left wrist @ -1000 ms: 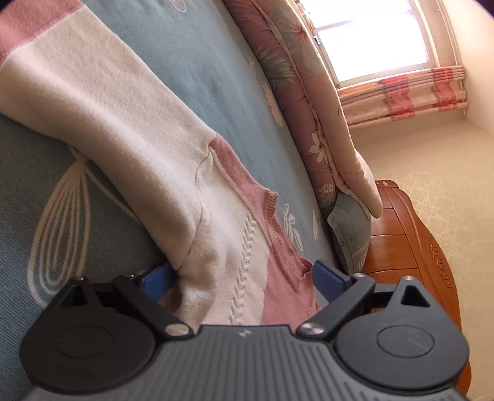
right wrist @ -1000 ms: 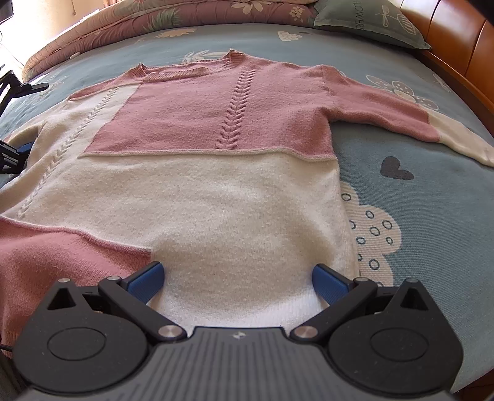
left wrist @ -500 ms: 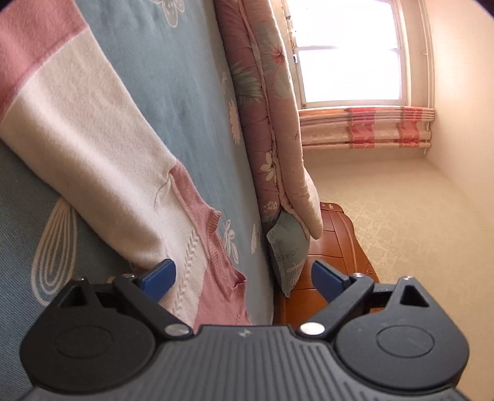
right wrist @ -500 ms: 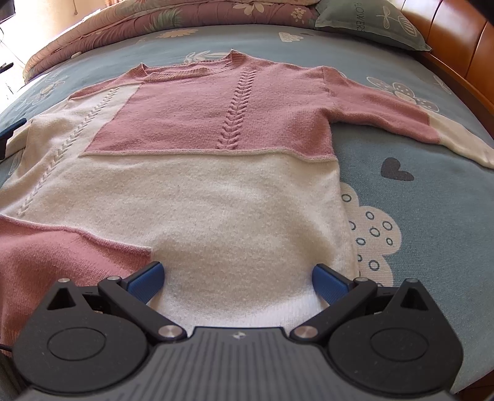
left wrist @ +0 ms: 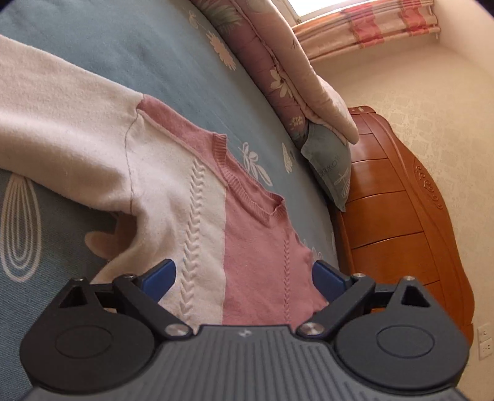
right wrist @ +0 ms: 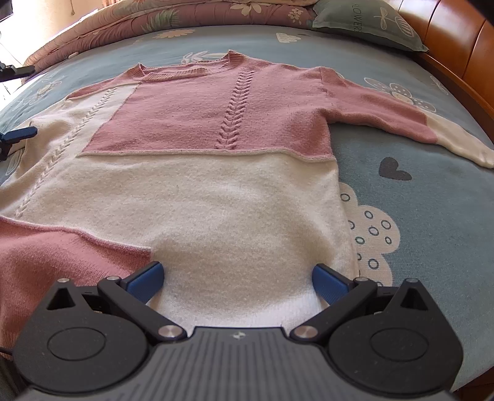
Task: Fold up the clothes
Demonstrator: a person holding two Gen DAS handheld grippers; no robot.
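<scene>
Lying flat on the bed (right wrist: 432,216), the sweater (right wrist: 216,191) could bunch if both grippers' wide-apart fingers (right wrist: 145,277) drag it.

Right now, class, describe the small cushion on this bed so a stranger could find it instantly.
Start at the wooden headboard. Against it, at the top of the blue bedsheet, lies the grey-green cushion. Unlike the pink floral quilt beside it, it carries printed lettering and a dragonfly outline.

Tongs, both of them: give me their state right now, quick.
Left tongs: open, over the sweater, holding nothing.
Right tongs: open, at the sweater's hem, holding nothing.
</scene>
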